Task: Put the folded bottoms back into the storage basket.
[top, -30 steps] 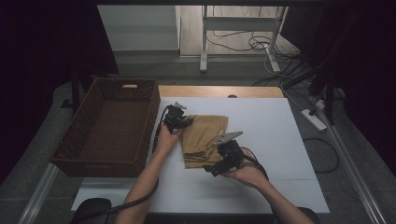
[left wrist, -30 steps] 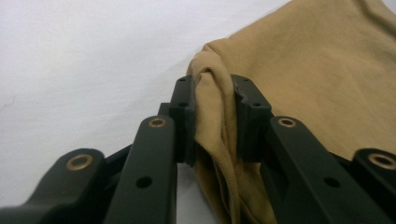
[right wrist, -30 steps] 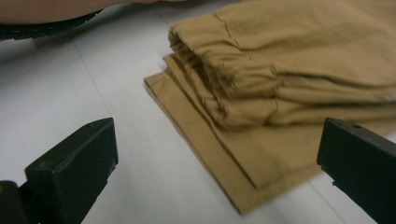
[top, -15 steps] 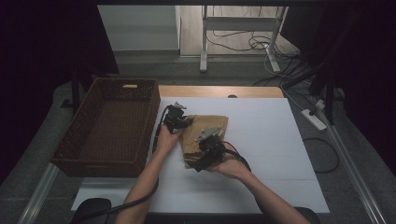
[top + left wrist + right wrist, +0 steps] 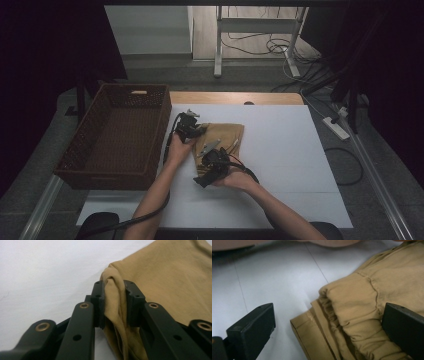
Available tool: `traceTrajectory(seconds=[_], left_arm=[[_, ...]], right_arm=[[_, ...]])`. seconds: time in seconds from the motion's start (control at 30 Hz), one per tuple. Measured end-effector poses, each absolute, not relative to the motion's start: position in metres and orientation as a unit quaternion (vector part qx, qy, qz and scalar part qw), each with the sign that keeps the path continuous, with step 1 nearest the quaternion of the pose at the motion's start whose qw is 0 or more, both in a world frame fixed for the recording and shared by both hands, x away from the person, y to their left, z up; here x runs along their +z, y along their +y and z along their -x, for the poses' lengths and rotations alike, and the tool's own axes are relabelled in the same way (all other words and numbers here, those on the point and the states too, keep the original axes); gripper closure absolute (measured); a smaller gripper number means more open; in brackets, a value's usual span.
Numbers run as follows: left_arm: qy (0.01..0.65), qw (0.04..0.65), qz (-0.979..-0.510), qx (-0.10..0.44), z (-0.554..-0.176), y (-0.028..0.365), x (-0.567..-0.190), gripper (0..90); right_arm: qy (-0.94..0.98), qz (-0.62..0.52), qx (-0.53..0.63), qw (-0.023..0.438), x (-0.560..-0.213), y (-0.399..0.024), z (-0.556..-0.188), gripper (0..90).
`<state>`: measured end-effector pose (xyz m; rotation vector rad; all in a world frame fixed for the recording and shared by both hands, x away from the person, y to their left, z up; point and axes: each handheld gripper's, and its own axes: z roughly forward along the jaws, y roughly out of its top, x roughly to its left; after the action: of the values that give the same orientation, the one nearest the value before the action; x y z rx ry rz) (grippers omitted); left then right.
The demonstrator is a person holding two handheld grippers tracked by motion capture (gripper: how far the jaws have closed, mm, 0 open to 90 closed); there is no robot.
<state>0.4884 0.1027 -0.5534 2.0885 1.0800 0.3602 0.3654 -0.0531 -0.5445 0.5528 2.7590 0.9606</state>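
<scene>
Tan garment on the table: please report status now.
Left gripper shut on tan garment. Right gripper open, straddling its elastic hem. Wicker basket alongside; nothing blocking.

One tan garment (image 5: 222, 137), one wicker basket (image 5: 117, 122) — two hand-held grippers (image 5: 192, 127)

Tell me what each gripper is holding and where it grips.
The left gripper pinches a bunched edge fold of the tan folded cloth garment. The right gripper holds nothing; its jaws stand open around the garment's gathered cuff.

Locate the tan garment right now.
In the high view the tan garment lies folded on the white table, just right of the brown wicker basket, between both grippers.
</scene>
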Motion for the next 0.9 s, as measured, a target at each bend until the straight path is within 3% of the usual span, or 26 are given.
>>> traceTrajectory(seconds=[0.17, 0.23, 0.33, 0.53, 0.63, 0.9], left_arm=[[0.422, 0.373, -0.814, 0.139, -0.489, 0.103, -0.553, 72.7], [0.423, 0.374, -0.814, 0.138, -0.489, 0.103, -0.553, 72.7], [0.423, 0.374, -0.814, 0.137, -0.489, 0.103, -0.554, 72.7], [0.424, 0.375, -0.814, 0.135, -0.489, 0.103, -0.554, 72.7], [0.424, 0.374, -0.814, 0.136, -0.489, 0.103, -0.554, 72.7], [0.424, 0.373, -0.814, 0.135, -0.489, 0.103, -0.553, 72.5]], right_arm=[[0.931, -0.155, 0.302, 0.132, -0.551, -0.05, -0.357, 1.0], [0.932, -0.158, 0.3, 0.128, -0.55, -0.051, -0.358, 4.5], [0.932, -0.158, 0.298, 0.133, -0.547, -0.053, -0.36, 15.0], [0.929, -0.157, 0.295, 0.16, -0.541, -0.062, -0.363, 45.4], [0.928, -0.156, 0.294, 0.166, -0.54, -0.064, -0.364, 53.7], [0.926, -0.18, 0.298, 0.145, -0.534, -0.068, -0.371, 65.6]])
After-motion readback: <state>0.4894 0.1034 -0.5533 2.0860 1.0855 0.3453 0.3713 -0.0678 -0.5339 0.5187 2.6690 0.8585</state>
